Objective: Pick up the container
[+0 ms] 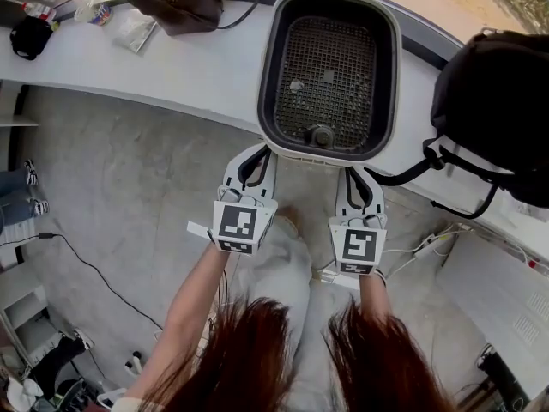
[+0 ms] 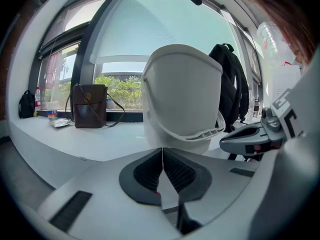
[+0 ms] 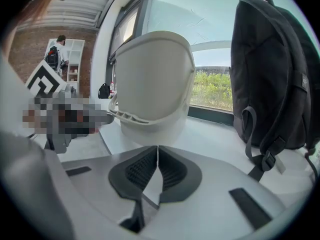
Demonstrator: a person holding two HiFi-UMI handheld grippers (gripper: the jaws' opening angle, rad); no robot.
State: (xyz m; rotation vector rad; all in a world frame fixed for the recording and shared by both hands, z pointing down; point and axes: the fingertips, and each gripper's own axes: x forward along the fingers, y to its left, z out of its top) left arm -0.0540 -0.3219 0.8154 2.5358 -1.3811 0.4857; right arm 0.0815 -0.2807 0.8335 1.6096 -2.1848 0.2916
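**A:** What is nearest to you?

**B:** My own hair (image 1: 257, 350), at the bottom of the head view. Just past it are the two tools I hold. The left gripper (image 1: 256, 154) and the right gripper (image 1: 355, 177) lie side by side, and both point forward at the container. Both are clenched. In each gripper view the dark ribbed pads (image 2: 145, 171) meet along one thin line, and nothing is between them.

**A:** Where is the container?

**B:** The container (image 1: 276, 67) is white outside and dark inside, with a mesh floor (image 1: 330, 67). It stands upright on the white counter (image 1: 189, 71), at the near edge, directly in front of my jaws. I do not hold it. In both gripper views it stands a little beyond the tips, apart from them. From above, the tips lie just under its near rim, and from that view I cannot tell if they touch it.

**A:** What is around it?

**B:** On its right a black backpack (image 1: 502, 101) stands on the same counter, just beside it. On its left, well apart, there is a brown handbag (image 1: 176, 3), and further left a small black bag (image 1: 30, 37). Behind the counter is a window (image 2: 120, 86) with green trees. Under the counter is a grey floor (image 1: 129, 187) with a black cable (image 1: 94, 273) on it. Far away in the right gripper view, a person (image 3: 55, 51) stands near white shelves.
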